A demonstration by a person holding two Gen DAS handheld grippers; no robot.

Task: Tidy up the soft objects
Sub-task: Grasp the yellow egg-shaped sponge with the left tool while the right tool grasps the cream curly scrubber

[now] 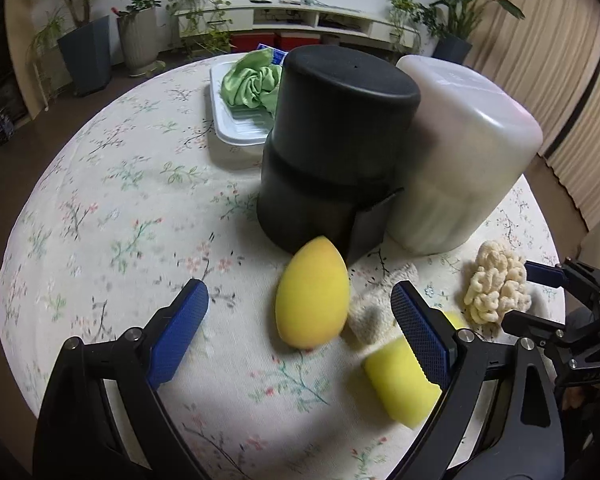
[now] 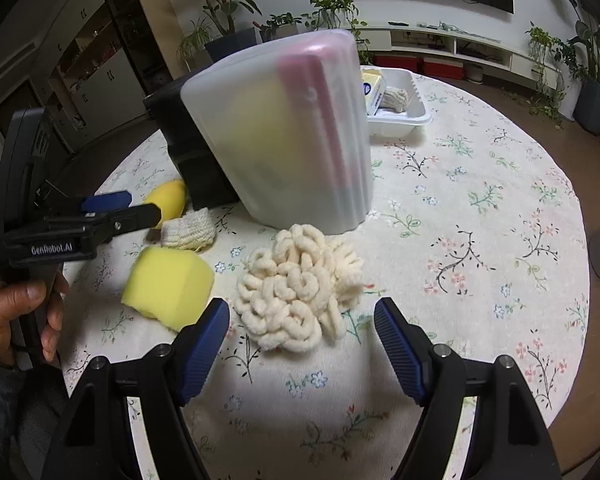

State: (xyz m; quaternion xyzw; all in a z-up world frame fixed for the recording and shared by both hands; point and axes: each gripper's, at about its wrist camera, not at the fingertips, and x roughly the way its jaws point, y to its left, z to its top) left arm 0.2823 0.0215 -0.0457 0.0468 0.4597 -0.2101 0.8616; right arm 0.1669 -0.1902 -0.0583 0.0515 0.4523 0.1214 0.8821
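A yellow-orange egg-shaped sponge (image 1: 312,292) lies on the flowered tablecloth between the fingers of my left gripper (image 1: 298,292), which stands open with gaps on both sides. Beside its right finger lie a knitted cream cloth (image 1: 372,316) and a yellow block sponge (image 1: 400,384). My right gripper (image 2: 302,308) is open, straddling a cream looped chenille pad (image 2: 296,284) without pressing it. From the right wrist, the left gripper (image 2: 144,205) shows at the left, held by a hand (image 2: 16,312), near the egg sponge (image 2: 168,200), the knitted cloth (image 2: 188,232) and the block sponge (image 2: 168,288).
An upturned black container (image 1: 336,140) and a translucent white one (image 1: 460,152) stand mid-table, just behind the soft things. Behind them a white tray (image 1: 236,128) holds a green cloth (image 1: 252,84). Another white tray (image 2: 400,116) with a knitted piece sits at the back.
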